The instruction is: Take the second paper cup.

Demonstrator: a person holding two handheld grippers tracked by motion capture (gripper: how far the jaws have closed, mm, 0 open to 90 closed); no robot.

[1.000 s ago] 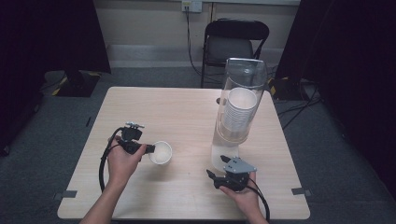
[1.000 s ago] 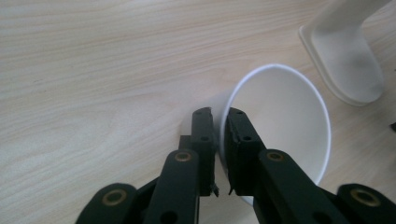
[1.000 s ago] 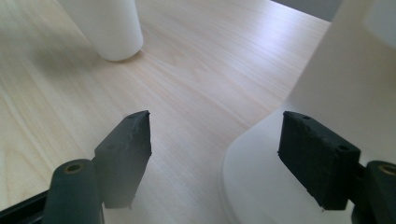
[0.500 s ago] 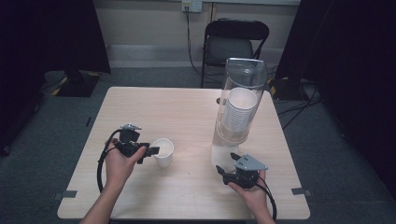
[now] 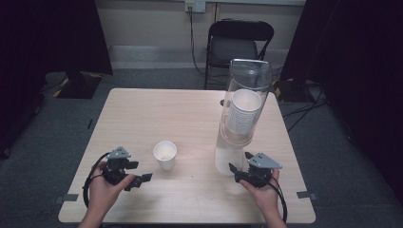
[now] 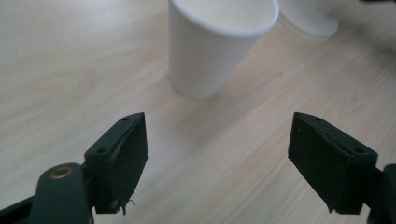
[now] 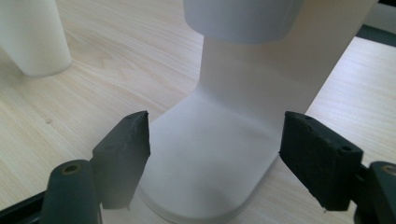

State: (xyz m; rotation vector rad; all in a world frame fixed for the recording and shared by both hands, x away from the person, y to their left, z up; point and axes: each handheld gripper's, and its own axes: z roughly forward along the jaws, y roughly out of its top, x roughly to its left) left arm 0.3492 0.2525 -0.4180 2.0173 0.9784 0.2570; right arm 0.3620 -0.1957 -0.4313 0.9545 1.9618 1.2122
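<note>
While the left gripper (image 5: 142,179) rests wide open, an empty upright paper cup (image 5: 165,154) stands just ahead of its jaws, untouched. Ahead of the open right gripper (image 5: 236,168), the cup dispenser (image 5: 240,116), its clear tube holding stacked cups (image 5: 242,111), has its white base between the jaws.

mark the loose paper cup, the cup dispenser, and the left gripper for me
paper cup (image 5: 165,154): high view, on its white side wall below the rim.
cup dispenser (image 5: 243,102): high view, on the cup stack inside its clear tube.
left gripper (image 5: 142,179): high view, midway between its open fingers.

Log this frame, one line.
left hand-held gripper: open, off cup | right hand-held gripper: open, at dispenser base | cup: upright on table
</note>
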